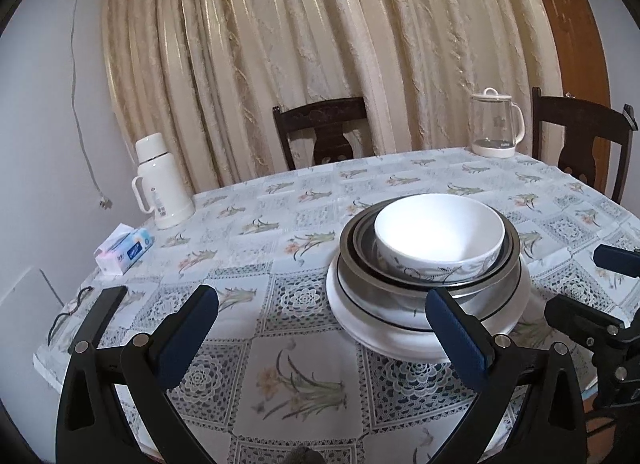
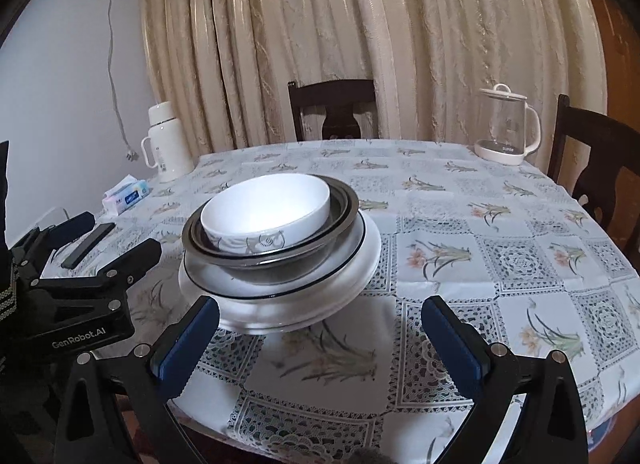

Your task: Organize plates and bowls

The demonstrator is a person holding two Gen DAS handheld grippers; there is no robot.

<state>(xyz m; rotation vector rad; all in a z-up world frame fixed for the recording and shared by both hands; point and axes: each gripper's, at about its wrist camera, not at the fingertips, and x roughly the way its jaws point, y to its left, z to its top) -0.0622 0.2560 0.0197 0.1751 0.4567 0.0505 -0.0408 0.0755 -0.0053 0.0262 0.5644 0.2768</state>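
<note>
Left wrist view: left hand-held gripper (image 1: 322, 326) has its jaws spread wide apart, gripping nothing, low over the near edge of the desk (image 1: 248, 232).
Right wrist view: right hand-held gripper (image 2: 320, 330) also has its jaws wide apart and empty, just short of the stack.
Stack location: middle of the desk, just beyond both grippers, slightly right of the left one and left of the right one.
Stack order, bottom up: white plates (image 2: 352, 264), a black-rimmed plate (image 2: 280, 288), a metal bowl (image 2: 276, 260), a white patterned bowl (image 2: 266, 208) nested on top.
Task status: judged complete or nearly so; everything visible is already nested in one pile.
Stack condition: in the right wrist view the pile appears to lean and overhang toward the near side; fisheye distortion may account for part of this.
Recommended handling: if adjustment is needed, close on a plate rim, not the bowls, and push level and slowly so the nested bowls do not slide.
Far items: thermos (image 1: 160, 180), tissue pack (image 1: 124, 250), glass kettle (image 1: 496, 124), chairs (image 1: 324, 132), curtain (image 1: 320, 44); all well apart from the stack.
</note>
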